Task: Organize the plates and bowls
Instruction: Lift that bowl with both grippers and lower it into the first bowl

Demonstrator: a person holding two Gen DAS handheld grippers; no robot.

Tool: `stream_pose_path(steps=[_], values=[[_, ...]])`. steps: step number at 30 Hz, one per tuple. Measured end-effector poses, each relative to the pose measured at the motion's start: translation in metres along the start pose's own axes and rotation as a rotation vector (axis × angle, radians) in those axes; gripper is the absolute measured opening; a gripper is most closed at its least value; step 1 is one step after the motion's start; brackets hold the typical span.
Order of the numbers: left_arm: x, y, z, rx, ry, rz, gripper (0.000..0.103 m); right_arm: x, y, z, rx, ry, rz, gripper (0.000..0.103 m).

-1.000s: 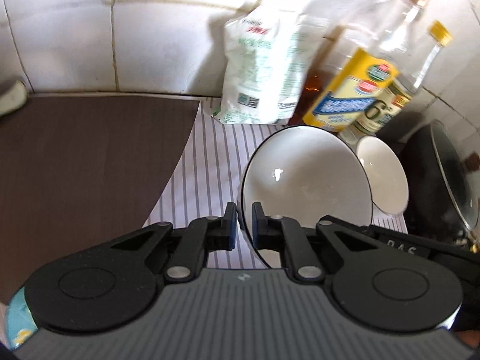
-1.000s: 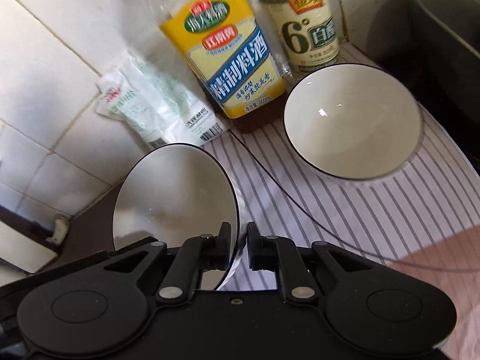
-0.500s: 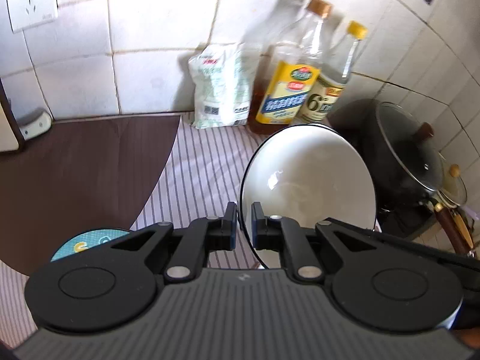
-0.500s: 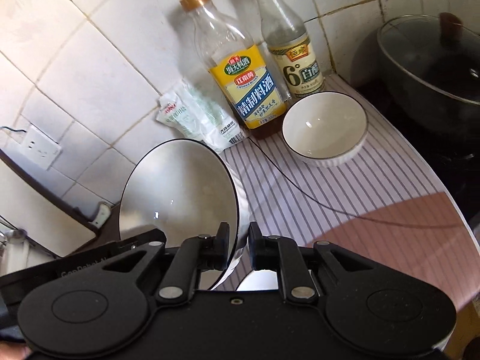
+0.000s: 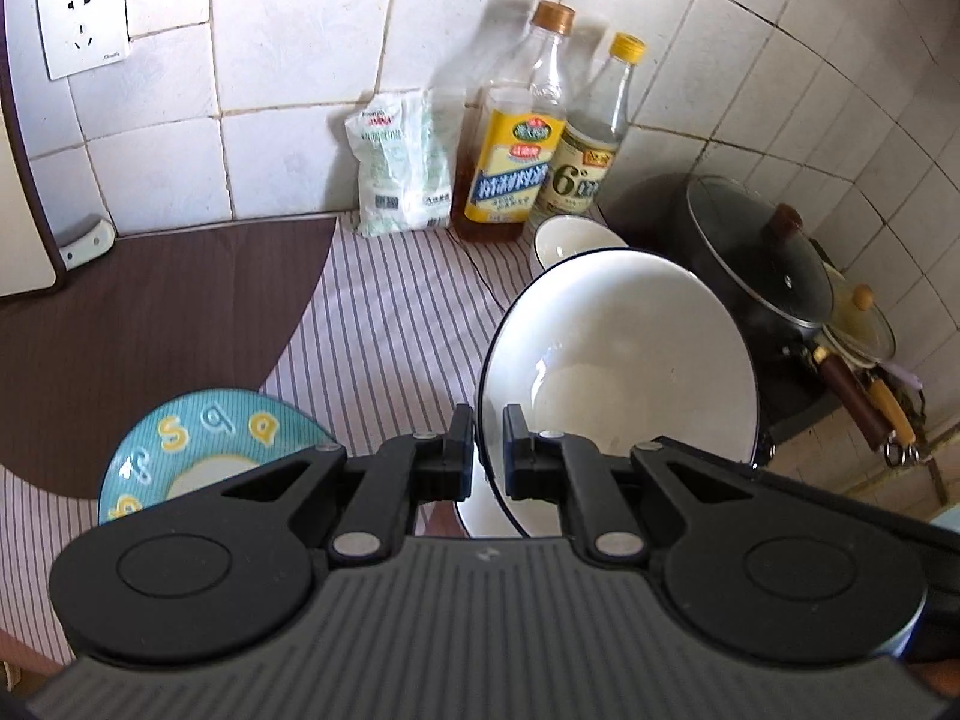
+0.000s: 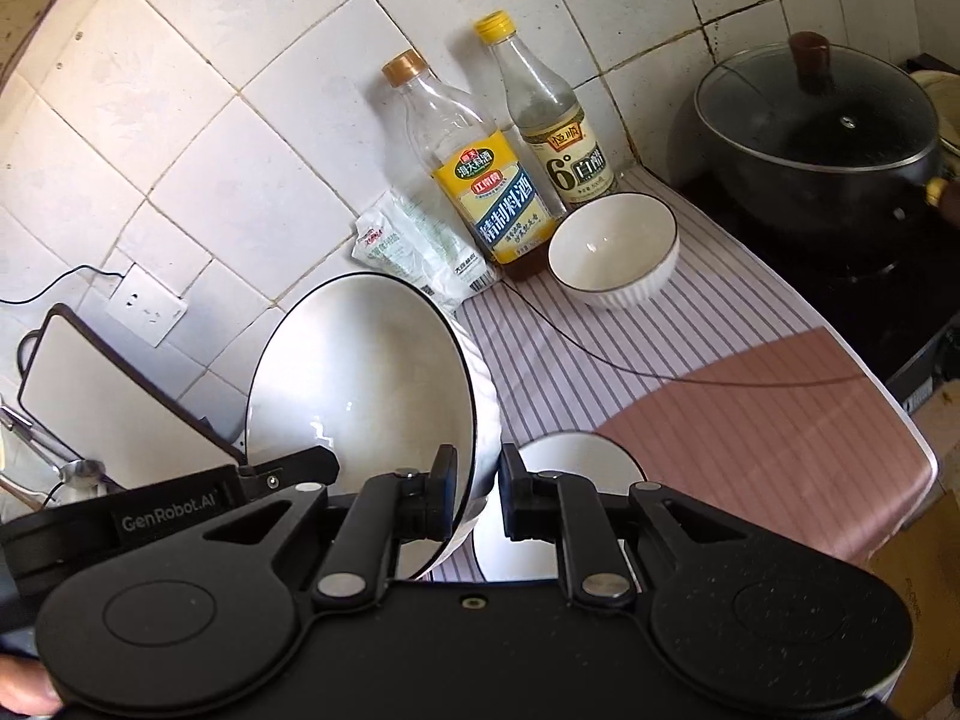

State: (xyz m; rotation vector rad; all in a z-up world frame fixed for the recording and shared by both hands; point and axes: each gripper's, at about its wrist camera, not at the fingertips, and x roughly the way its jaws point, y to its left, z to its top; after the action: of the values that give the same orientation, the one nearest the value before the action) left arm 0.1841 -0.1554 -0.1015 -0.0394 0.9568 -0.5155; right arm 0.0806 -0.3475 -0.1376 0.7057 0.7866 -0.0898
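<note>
Both grippers grip one large white bowl with a dark rim and hold it tilted above the counter. My left gripper (image 5: 489,441) is shut on the bowl's (image 5: 624,354) near rim. My right gripper (image 6: 477,495) is shut on the opposite rim of the same bowl (image 6: 366,372). A small white ribbed bowl (image 6: 612,249) stands on the striped cloth by the bottles; it also shows in the left wrist view (image 5: 567,240). A teal plate (image 5: 204,450) with yellow letters lies at lower left. Another white dish (image 6: 576,474) lies under the right gripper.
Two sauce bottles (image 5: 522,138) (image 6: 474,168) and a white bag (image 5: 405,162) stand against the tiled wall. A black pot with glass lid (image 6: 822,126) sits on the stove at right. A cutting board (image 6: 114,396) leans at left. The striped cloth (image 5: 390,312) covers the counter.
Both grippers have lifted and pulled back with the large bowl, away from the wall. The small bowl stays by the bottles; the teal plate and a lower white dish have come into view.
</note>
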Motion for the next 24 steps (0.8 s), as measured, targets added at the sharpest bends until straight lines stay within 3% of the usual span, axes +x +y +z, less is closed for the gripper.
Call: stream_pose_path(steps=[11, 24], values=[[0.017, -0.006, -0.034, 0.023, 0.07, 0.02, 0.008, 0.0, -0.024, -0.025, 0.049, 0.045, -0.005, 0.018], [0.07, -0.01, -0.045, 0.033, 0.172, 0.051, 0.008, 0.034, -0.047, -0.027, 0.065, 0.11, -0.057, 0.018]])
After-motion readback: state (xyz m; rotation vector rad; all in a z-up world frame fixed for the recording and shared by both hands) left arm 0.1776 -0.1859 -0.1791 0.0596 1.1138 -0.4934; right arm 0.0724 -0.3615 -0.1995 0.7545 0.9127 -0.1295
